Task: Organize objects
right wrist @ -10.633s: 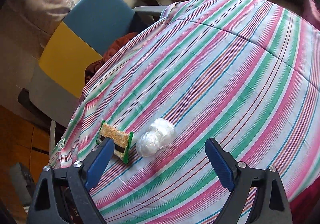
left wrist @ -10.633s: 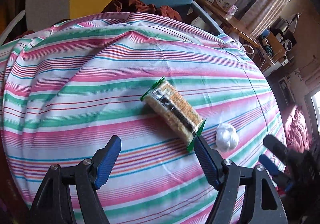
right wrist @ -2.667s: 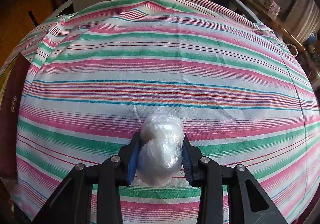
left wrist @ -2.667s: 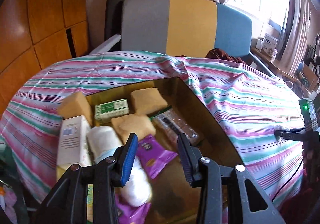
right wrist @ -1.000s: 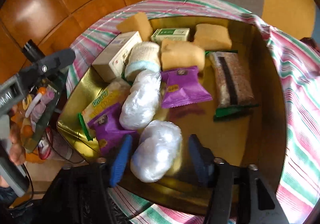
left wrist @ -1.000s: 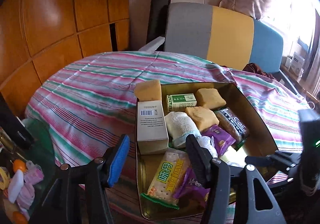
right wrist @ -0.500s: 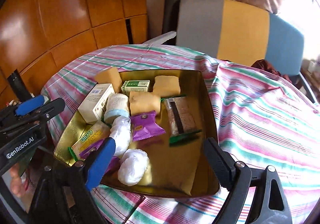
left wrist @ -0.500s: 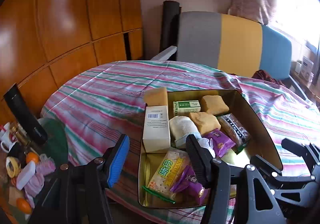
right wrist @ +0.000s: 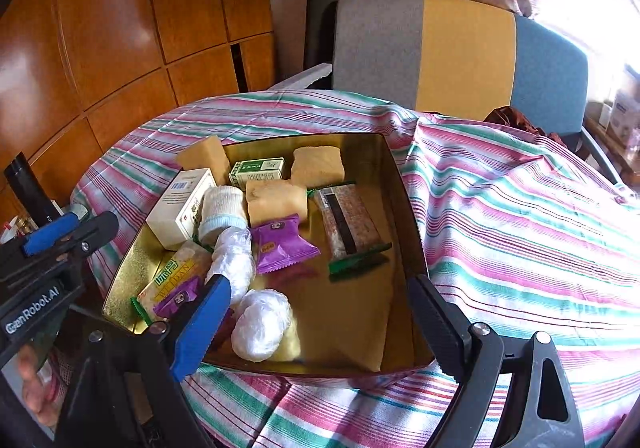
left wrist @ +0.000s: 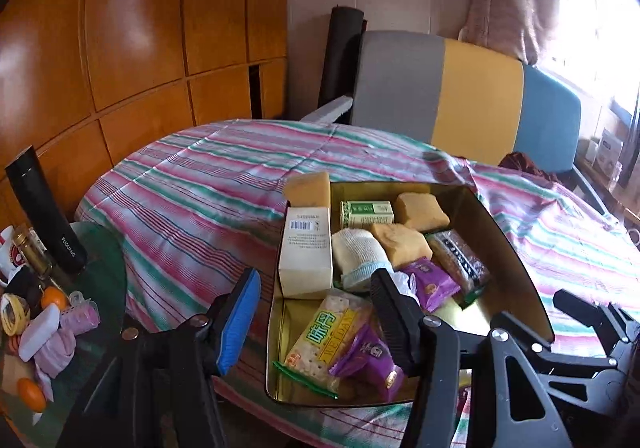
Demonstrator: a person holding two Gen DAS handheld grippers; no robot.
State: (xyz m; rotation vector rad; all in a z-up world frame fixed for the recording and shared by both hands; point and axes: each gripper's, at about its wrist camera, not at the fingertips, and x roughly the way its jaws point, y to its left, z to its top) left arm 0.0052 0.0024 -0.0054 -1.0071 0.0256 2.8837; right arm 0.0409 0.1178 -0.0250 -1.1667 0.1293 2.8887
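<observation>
Gold-toned tin [right wrist: 404, 215] on the striped worktop [right wrist: 520, 232] holds everything; the plastic-wrapped ball [right wrist: 262, 324] lies inside at 7 o'clock. Right hand-held gripper [right wrist: 316, 326] and left hand-held gripper [left wrist: 316, 318] both gape, released. Best to draw back high, clearing the rim without nudging it.

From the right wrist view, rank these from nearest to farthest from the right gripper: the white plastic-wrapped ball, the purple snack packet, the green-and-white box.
Measured from the right gripper:
1. White plastic-wrapped ball, at the gold tin's near edge, beside the left finger.
2. Purple snack packet, mid-tin, left of centre.
3. Green-and-white box, against the far wall.
</observation>
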